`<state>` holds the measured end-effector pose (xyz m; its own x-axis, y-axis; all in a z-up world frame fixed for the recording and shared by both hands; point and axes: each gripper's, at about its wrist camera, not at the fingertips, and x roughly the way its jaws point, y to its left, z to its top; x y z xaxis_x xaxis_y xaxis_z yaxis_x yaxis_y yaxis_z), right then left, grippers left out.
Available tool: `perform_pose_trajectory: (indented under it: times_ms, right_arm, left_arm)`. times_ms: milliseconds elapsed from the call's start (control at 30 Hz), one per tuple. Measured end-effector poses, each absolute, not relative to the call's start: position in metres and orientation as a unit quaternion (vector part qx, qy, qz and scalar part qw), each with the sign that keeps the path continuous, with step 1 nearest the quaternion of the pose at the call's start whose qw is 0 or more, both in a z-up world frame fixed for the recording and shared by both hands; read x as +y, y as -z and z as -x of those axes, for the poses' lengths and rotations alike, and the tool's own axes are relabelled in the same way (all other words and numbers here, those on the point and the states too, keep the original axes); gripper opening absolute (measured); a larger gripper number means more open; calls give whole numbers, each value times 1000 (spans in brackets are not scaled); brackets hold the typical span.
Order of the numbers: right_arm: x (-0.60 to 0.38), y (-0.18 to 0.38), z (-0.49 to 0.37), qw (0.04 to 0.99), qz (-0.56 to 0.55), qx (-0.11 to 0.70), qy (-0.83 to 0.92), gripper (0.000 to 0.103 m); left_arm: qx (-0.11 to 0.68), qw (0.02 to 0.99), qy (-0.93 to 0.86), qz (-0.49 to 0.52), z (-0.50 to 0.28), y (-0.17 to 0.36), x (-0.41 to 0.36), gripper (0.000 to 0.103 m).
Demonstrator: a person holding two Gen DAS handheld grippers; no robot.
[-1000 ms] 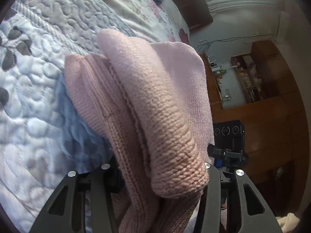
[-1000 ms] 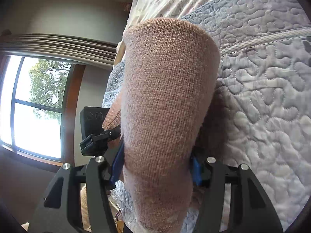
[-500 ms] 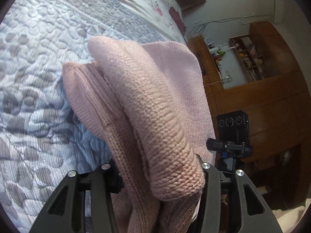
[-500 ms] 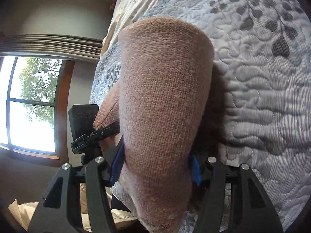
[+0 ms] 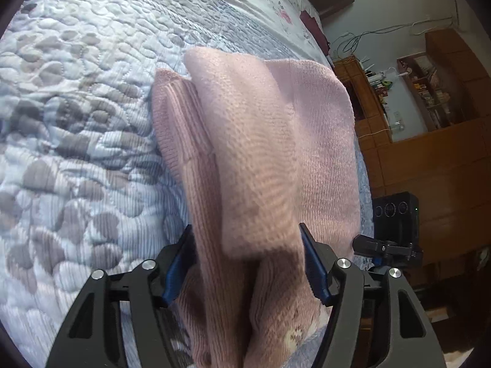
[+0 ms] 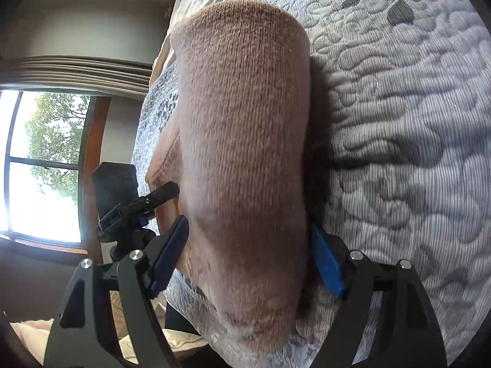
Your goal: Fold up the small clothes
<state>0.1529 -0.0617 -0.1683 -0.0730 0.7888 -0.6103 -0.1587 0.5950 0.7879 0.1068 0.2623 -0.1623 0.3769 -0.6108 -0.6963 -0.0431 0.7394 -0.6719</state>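
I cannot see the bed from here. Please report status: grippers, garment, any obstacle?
Left gripper shut on pink knit garment. Right gripper shut on same garment, bunched over quilted bedspread. Other rig's camera beside cloth; nothing blocking.

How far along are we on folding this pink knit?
Done: the pink knit garment is already doubled over, layers visible between the pads. In hand: left gripper and right gripper each clamp it above the quilted bedspread. Left: lay it down, release, smooth the fold.
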Motion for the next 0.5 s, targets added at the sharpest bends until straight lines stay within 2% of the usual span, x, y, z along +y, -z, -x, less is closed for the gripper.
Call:
perform_pose_trajectory:
  times_ms: [167,333,500]
  right_arm:
    - [-67,168,-114,638,-227,640,-365,73]
    - [-67,171,-92,642,-223,644,-351,53]
    - [-69,180,-91,644,-225,651,-332,44]
  left_arm:
    - [525,797,157,254,-60,152,255,69]
    - [525,800,127,262,-29,162,262,69]
    - [522,803,125,260,-19,167,263,69]
